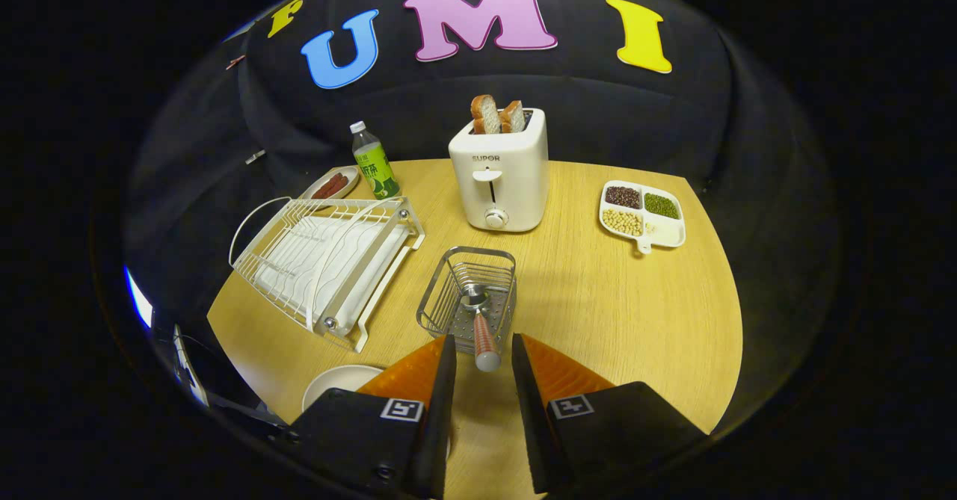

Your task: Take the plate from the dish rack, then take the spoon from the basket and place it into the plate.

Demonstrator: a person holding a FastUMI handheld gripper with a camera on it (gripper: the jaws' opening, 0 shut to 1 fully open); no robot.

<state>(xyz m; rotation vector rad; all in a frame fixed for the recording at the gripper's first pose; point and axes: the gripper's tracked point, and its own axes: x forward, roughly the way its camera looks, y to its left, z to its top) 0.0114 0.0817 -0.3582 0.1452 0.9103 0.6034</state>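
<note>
Table: a round, light wood top that carries everything else, with dark cloth behind it.
Dish rack: a white wire rack on the table, off to the left of the fingers and beyond them; its slots hold nothing.
Toaster: a white toaster standing upright near the middle of the table, beyond the basket, with two slices of bread sticking up from its slots.
Gripper: its two fingers are spread apart, one on each side of the spoon's handle end; there is a gap on both sides, so neither finger touches it (nothing is held).
Basket: a small square wire basket just ahead of the fingers, between them and the toaster, and just right of the dish rack.
Divided dish: a white dish with four sections on the right side of the table, well apart from the basket; three sections hold dark, green and pale beans.
Plate: a white plate lying flat on the table beside the left finger, partly hidden by it, nearer than the dish rack.
Bottle: a clear bottle with a green label, upright beyond the dish rack, left of the toaster.
Small dish: an oval dish with reddish sausages, just left of the bottle.
Spoon: its metal bowl rests inside the basket while the reddish handle leans out over the near rim, ending between the fingertips.
</note>
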